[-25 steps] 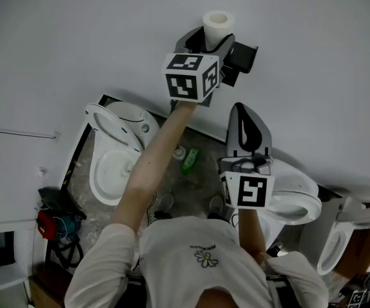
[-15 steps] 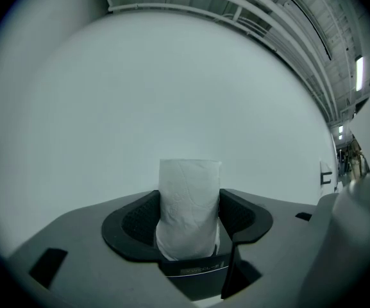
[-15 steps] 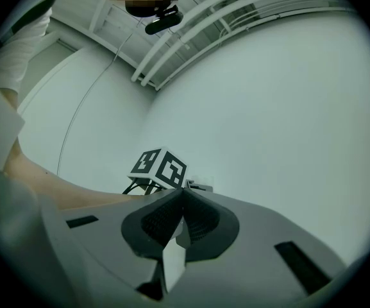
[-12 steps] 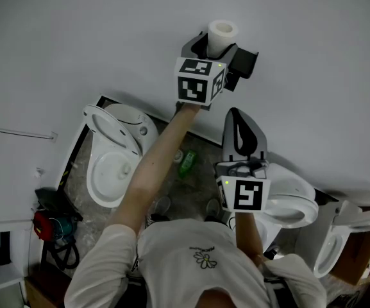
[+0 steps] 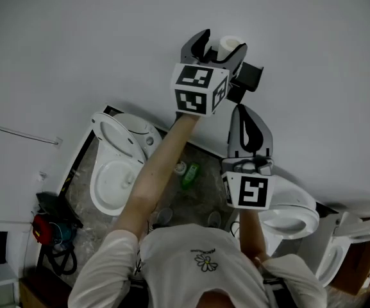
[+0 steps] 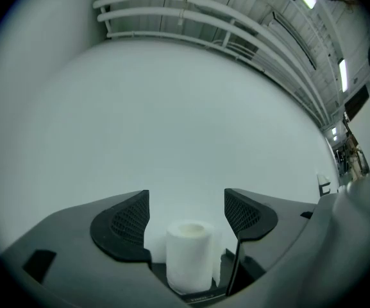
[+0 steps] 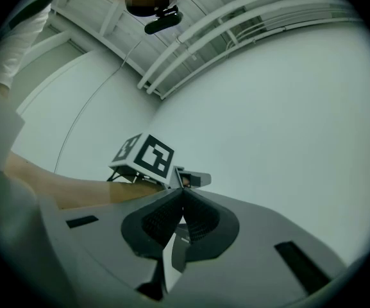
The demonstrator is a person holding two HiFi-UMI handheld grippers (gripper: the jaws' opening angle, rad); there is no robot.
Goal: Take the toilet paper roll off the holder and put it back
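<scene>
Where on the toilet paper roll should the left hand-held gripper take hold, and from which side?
Grip the toilet paper roll on its curved sides, near mid-height, coming straight on. It stands on end, core opening up, between the open jaws of the left hand-held gripper.

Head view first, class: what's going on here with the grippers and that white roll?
A person holds a gripper in each hand up at a white wall. The left gripper is open around the toilet paper roll, which stands upright between its jaws, unclamped. The right gripper is shut and empty, and is held nearer the person.
</scene>
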